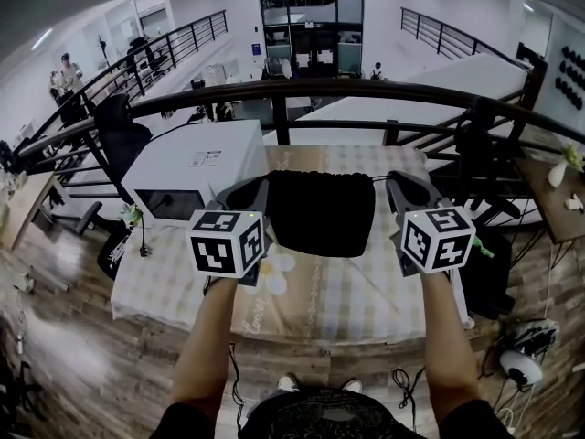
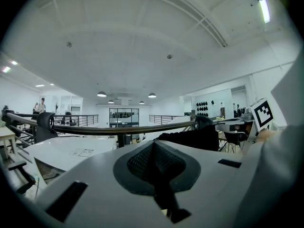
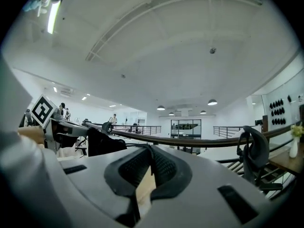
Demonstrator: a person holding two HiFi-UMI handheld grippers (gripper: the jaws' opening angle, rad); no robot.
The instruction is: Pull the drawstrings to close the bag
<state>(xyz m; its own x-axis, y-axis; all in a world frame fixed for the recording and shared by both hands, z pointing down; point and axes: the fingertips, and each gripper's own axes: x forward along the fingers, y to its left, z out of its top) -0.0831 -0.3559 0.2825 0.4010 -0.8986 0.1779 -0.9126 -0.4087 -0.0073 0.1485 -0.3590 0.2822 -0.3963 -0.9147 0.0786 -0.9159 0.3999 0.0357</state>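
Reaching left arm: forearm stretched forward, left gripper (image 1: 261, 187) roughly level at the bag's left edge.
Left jaws: pressed together; whether they pinch a cord cannot be told.
Bag (image 1: 320, 213): black, between both grippers, over the checked table (image 1: 366, 291).
Right arm: likewise forward, right gripper (image 1: 393, 181) at the bag's right edge.
Right jaws: clamped together.
Head view only: a thin cord (image 1: 377, 178) leads from the bag's top corner towards the right gripper.
Gripper views only: the bag's top reaches jaw height.

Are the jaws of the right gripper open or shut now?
Shut. The right gripper shows its pads meeting at the tips; whether they pinch anything thin, I cannot tell.
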